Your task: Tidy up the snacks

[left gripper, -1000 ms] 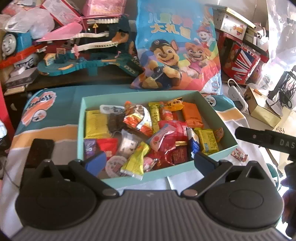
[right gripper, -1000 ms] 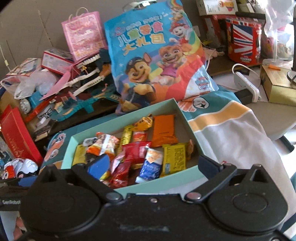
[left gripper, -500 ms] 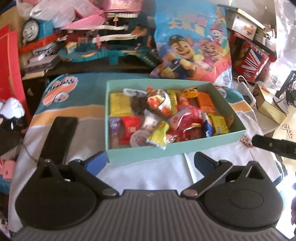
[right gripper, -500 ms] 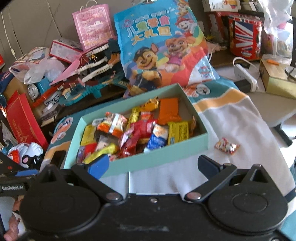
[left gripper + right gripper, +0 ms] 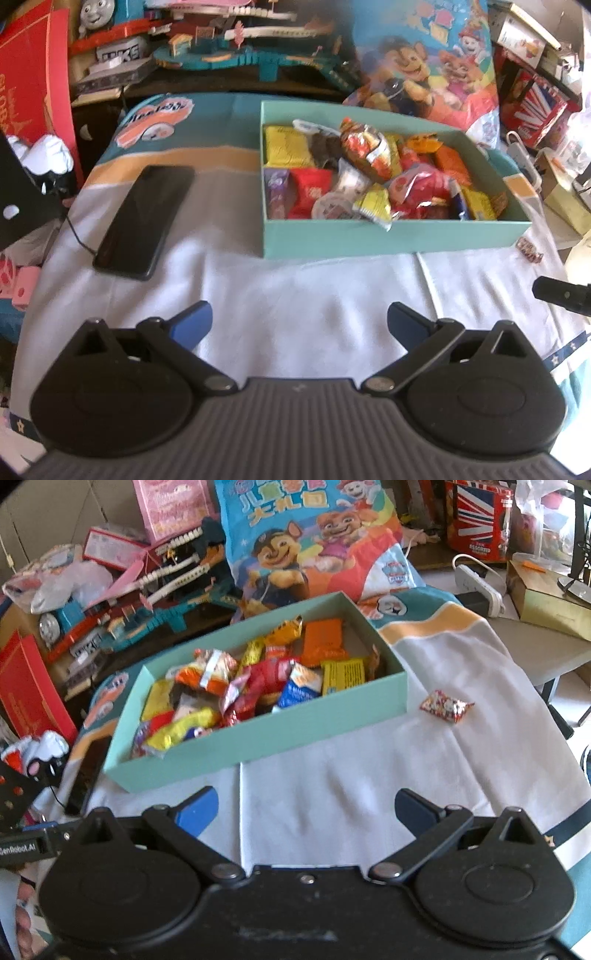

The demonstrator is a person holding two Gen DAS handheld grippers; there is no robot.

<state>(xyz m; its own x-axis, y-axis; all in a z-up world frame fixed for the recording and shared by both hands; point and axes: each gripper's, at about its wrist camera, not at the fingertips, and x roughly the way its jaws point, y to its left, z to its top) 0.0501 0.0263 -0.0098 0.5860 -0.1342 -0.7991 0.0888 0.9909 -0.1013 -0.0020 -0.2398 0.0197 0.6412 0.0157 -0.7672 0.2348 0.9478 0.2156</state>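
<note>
Left gripper (image 5: 299, 321) nearest the lens, fingers spread wide apart, nothing between them; below them only bare white cloth (image 5: 295, 295). Right gripper (image 5: 306, 810) likewise, fingers wide apart and empty, over the same cloth with a crease running through it. The cloth covers the worktop and carries teal and orange bands toward its far side. Next out, on the left in the left wrist view, a black phone (image 5: 144, 218) lies flat, screen dark, a thin cable leading off its near corner. Right of it, apart from it, stands the open mint-green box (image 5: 391, 236), heaped with wrapped snacks (image 5: 369, 177): yellow, red, orange and purple packets, one blue-and-white packet (image 5: 299, 686) near the front wall in the right wrist view. One loose snack, a small red-and-white patterned packet (image 5: 447, 706), lies on the cloth outside the box, near its right-hand corner, not touching it. Behind the box, a large blue cartoon-dog bag (image 5: 314, 542) leans upright. Left of that, a teal toy track set (image 5: 255, 59) and a red box (image 5: 33, 74). Far right, a tin with a Union Jack print (image 5: 480, 520), a white power strip (image 5: 478, 585) and a gold-coloured box (image 5: 546, 598).
</note>
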